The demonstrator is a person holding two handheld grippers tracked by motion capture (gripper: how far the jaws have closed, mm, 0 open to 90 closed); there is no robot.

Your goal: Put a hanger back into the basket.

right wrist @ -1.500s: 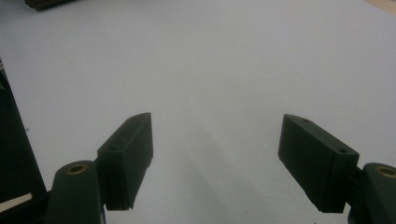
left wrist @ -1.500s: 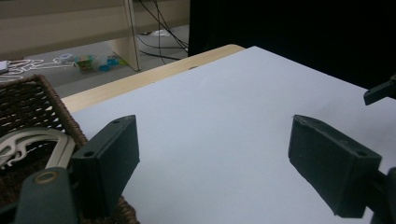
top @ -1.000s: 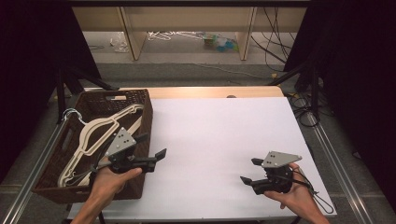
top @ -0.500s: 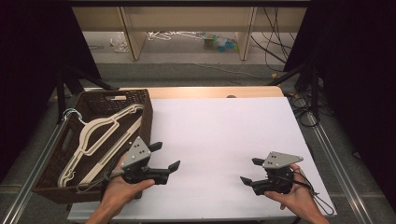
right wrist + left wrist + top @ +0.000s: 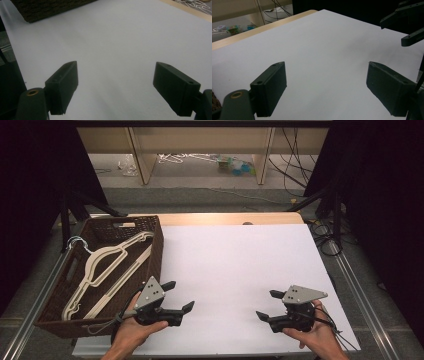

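A dark wicker basket (image 5: 156, 251) stands on the left of the table and holds white clothes hangers (image 5: 102, 262). My left gripper (image 5: 181, 295) hovers low over the white tabletop (image 5: 235, 260), just right of the basket's near corner, open with nothing between its jaws. In the left gripper view the same gripper (image 5: 325, 75) faces bare white surface, with the other gripper (image 5: 404, 25) at the upper right. My right gripper (image 5: 265, 304) sits near the front right, pointing left. Its jaws have just been opening, and the right gripper (image 5: 115, 75) has nothing between them.
A wooden strip (image 5: 225, 218) runs along the table's far edge. Metal rails (image 5: 350, 280) border both sides. Cables (image 5: 325, 232) hang off the far right corner. In the right gripper view the basket's wall (image 5: 50, 7) lies at the upper left.
My left gripper has moved right and down, from the basket's near right rim out over the white tabletop. The right hand has stayed in place.
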